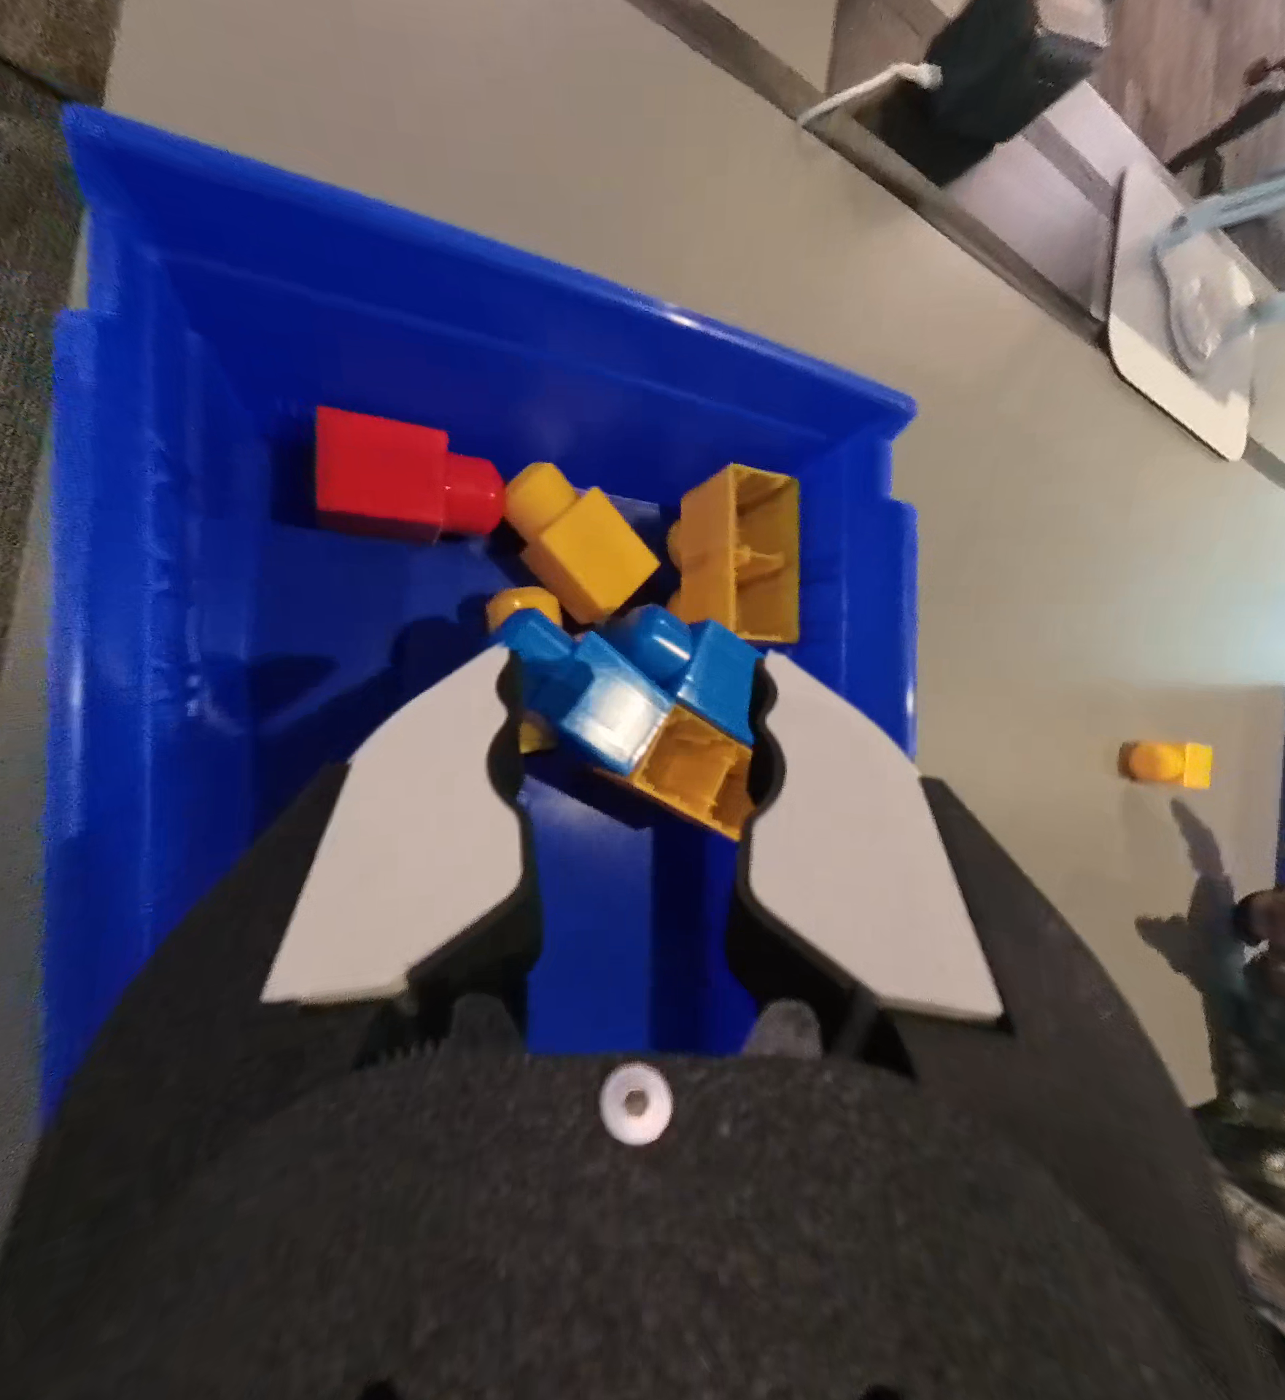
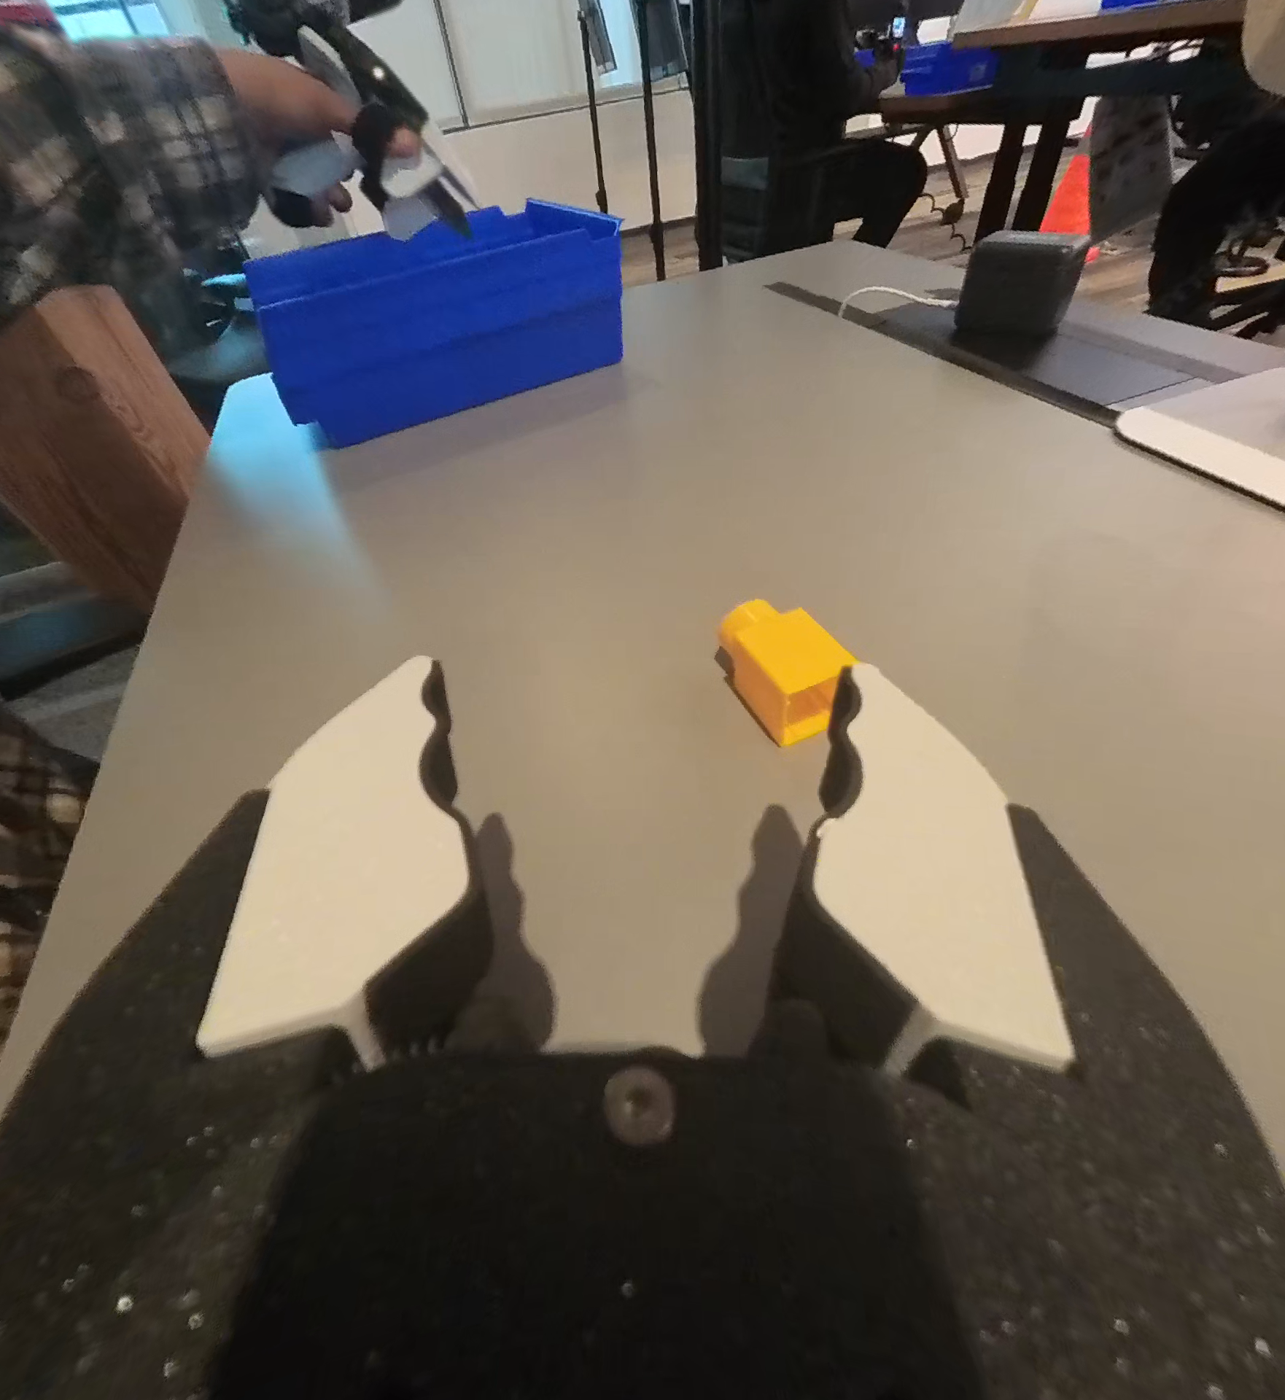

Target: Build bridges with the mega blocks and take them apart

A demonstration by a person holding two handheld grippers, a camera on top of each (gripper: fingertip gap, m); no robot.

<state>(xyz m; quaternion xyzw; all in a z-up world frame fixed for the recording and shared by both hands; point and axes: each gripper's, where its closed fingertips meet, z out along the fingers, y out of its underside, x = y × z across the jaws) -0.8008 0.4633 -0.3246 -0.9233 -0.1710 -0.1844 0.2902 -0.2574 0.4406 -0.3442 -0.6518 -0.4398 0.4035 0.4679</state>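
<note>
A smooth grey table [image 2: 700, 492] fills both views, set in an office-like room with other desks, chairs, dark stands and an orange cone [image 2: 1070, 198] on the floor behind. Along the table's far right edge runs a dark strip holding a small black cube [image 2: 1018, 282] with a white cord; a white mat [image 2: 1230, 462] lies near it. A wooden panel [image 2: 71, 432] stands off the table's left side.

A blue bin [image 2: 435, 326] sits at the far left corner of the table. Seen from above it, the bin [image 1: 170, 606] holds loose mega blocks: a red block [image 1: 382, 473] at the back, yellow blocks [image 1: 586, 553] beside it, and blue blocks [image 1: 624, 682] stacked on a yellow one nearer the front.

The left gripper [image 1: 632, 667] hangs down into the bin with its jaws partly spread on either side of the blue blocks. Whether the tips are pressing them cannot be told. From the right wrist view this left gripper [image 2: 427, 216] is held by a person's hand [image 2: 291, 114] in a plaid sleeve, tips dipping just inside the bin's rim.

The right gripper [image 2: 639, 674] hovers low over the table's middle, jaws spread wide and holding nothing. A single yellow block [image 2: 783, 667] lies on its side on the table, peg pointing away, just beside the right finger's tip and outside the gap between the fingers. This block is well apart from the bin.
</note>
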